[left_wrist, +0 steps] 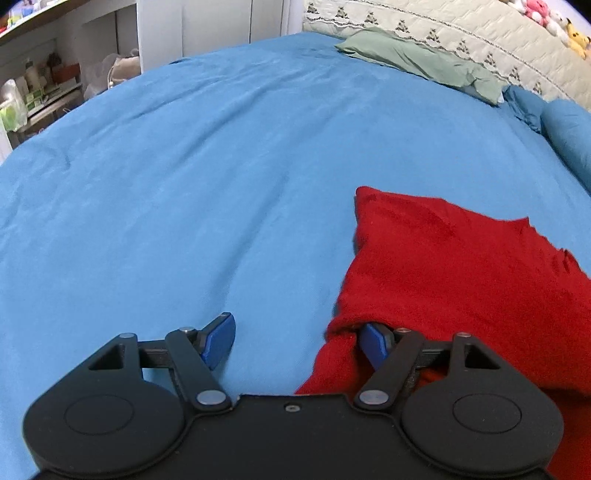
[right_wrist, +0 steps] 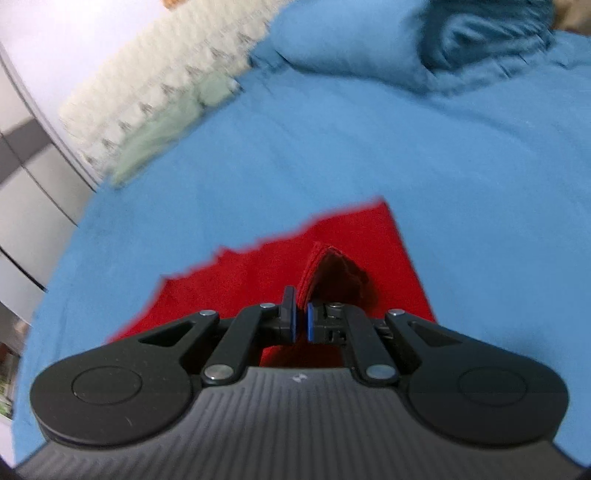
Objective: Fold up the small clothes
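Note:
A small red knit garment (left_wrist: 454, 266) lies on the blue bedsheet (left_wrist: 207, 177). In the left wrist view my left gripper (left_wrist: 297, 341) is open. Its right finger (left_wrist: 373, 341) is tucked under the garment's left edge and its left finger (left_wrist: 218, 339) rests on bare sheet. In the right wrist view the red garment (right_wrist: 373, 236) lies flat below my right gripper (right_wrist: 300, 317), which is shut on a raised fold of the garment (right_wrist: 328, 273) held above the flat part.
A green cloth (left_wrist: 413, 59) and a cream quilt (left_wrist: 461, 33) lie at the far side of the bed. Blue pillows (right_wrist: 354, 40) sit at the head. Shelves with clutter (left_wrist: 44, 85) stand beyond the bed's left edge.

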Motion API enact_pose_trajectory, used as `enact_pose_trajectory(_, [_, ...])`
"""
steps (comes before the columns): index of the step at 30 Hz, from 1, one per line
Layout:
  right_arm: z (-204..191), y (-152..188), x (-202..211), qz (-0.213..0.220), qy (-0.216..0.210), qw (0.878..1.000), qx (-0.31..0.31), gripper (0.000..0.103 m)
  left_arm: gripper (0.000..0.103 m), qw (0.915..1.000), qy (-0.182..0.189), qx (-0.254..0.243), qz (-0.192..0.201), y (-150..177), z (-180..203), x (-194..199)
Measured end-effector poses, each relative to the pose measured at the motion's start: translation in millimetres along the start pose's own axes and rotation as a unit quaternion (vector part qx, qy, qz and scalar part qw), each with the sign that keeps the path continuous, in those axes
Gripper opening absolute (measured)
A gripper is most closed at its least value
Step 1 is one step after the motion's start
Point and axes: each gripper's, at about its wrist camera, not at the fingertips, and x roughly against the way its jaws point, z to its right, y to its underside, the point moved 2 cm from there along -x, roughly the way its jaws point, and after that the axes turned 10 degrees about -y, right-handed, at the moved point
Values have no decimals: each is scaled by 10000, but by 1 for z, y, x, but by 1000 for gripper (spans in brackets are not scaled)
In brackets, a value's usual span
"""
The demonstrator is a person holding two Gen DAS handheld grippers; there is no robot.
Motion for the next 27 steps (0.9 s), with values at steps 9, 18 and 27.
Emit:
enact_pose_trajectory(9, [4, 17, -1, -213, 333, 9981, 475, 52, 83, 9993, -322, -31, -188, 14, -29, 11])
enact_pose_trajectory(18, [-47, 24, 37, -62, 98, 9785, 2061, 101, 91, 9960, 373, -728, 369, -6, 0, 59])
enact_pose_trajectory(27, [-15, 47, -9, -545, 93, 9803, 1897, 100, 93, 9835, 801, -1615, 148, 11, 65, 8])
